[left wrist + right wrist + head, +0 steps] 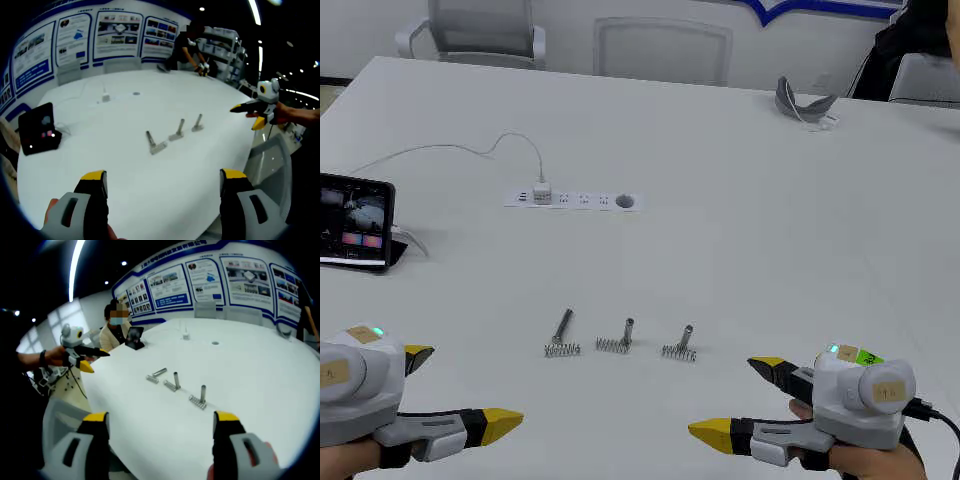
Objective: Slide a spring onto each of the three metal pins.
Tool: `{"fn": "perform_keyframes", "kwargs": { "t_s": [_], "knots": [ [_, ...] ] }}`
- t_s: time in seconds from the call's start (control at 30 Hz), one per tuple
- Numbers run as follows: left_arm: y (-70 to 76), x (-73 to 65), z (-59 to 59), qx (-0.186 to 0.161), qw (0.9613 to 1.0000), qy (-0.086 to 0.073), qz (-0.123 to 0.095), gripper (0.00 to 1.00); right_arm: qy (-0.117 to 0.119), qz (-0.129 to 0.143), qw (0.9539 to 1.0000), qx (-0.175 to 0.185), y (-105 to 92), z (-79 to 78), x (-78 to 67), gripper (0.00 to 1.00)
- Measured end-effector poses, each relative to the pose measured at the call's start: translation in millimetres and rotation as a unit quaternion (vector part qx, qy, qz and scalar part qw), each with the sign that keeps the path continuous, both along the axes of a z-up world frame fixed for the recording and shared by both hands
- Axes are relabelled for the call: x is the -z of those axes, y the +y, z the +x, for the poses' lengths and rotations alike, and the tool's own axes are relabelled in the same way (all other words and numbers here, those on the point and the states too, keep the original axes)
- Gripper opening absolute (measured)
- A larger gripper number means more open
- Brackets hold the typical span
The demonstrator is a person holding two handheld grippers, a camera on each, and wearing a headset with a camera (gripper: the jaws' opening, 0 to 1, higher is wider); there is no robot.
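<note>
Both pairs of fingers stand spread wide and hold nothing. The left gripper (pixel 460 390) and the right gripper (pixel 732 398) hover at the near edge of the white surface (pixel 740 230), well apart from the work. No spring is on a pin yet. The left pin (pixel 563 325), middle pin (pixel 628 331) and right pin (pixel 686 336) sit in a row between the grippers. The left spring (pixel 562 350), middle spring (pixel 611 346) and right spring (pixel 678 352) lie at their feet.

We judge the main danger to be the springs themselves. They are small, round and light, so one may roll or flick away if the fingers (pixel 95 422) close off-centre. The broad tips could also knock over a neighbouring pin, since the row is tight.

We cannot tell whether each spring touches its pin, nor whether the left pin leans or lies flat. In the gripper views the coils blur. The hands are cut off at the bottom edge of the head view.
</note>
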State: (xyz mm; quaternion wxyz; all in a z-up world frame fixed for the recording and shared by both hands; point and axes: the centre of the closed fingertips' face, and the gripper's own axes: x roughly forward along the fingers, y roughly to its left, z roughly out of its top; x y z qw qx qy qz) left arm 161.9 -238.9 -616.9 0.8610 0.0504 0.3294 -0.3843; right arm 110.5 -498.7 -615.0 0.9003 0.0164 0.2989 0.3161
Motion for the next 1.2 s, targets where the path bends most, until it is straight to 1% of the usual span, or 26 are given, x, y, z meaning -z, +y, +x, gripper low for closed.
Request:
{"fn": "perform_keyframes", "kwargs": {
  "t_s": [0.5, 0.6, 0.7, 0.73, 0.83, 0.93, 1.0, 1.07, 1.13, 1.2],
  "knots": [
    [0.6, 0.1, 0.2, -0.002, 1.0000, 0.002, -0.002, 0.95, 0.001, 0.004, 1.0000, -0.006, 2.6, 0.2, -0.4, 0.84],
    [0.6, 1.9, 0.2, -0.003, 1.0000, 0.005, -0.001, 0.95, -0.003, 0.005, 1.0000, -0.002, 3.0, 0.3, -0.6, 0.88],
    [0.4, 3.6, 2.7, -0.006, 1.0000, 0.007, -0.002, 0.95, -0.004, 0.000, 1.0000, 0.000, 2.9, -2.1, 2.3, 0.88],
    [-0.1, 3.8, 3.2, -0.007, 0.9999, 0.008, -0.003, 0.94, -0.009, -0.003, 0.9999, 0.002, 2.3, -1.9, 2.5, 0.89],
    [-2.3, 6.1, 6.3, -0.004, 0.9999, 0.009, -0.001, 0.93, -0.006, -0.004, 1.0000, 0.005, 2.5, -5.3, 5.3, 0.89],
    [-4.9, 9.8, 8.1, 0.001, 0.9999, 0.015, 0.003, 0.91, 0.001, -0.004, 0.9999, 0.015, 0.7, -7.4, 8.4, 0.93],
    [-8.0, 10.8, 9.6, 0.005, 0.9999, 0.016, 0.000, 0.89, 0.001, 0.000, 0.9998, 0.022, 0.2, -8.6, 8.3, 0.93],
    [-11.8, 12.5, 10.7, 0.010, 0.9998, 0.019, -0.001, 0.87, 0.003, -0.002, 0.9997, 0.024, -0.8, -10.5, 9.3, 0.93],
    [-14.1, 15.2, 12.1, 0.014, 0.9997, 0.020, 0.004, 0.88, 0.006, -0.005, 0.9996, 0.027, -1.8, -11.7, 10.3, 0.93],
    [-17.1, 19.0, 13.4, 0.021, 0.9994, 0.025, 0.010, 0.89, 0.009, -0.002, 0.9995, 0.029, -3.0, -13.2, 11.2, 0.93]
  ]
}}
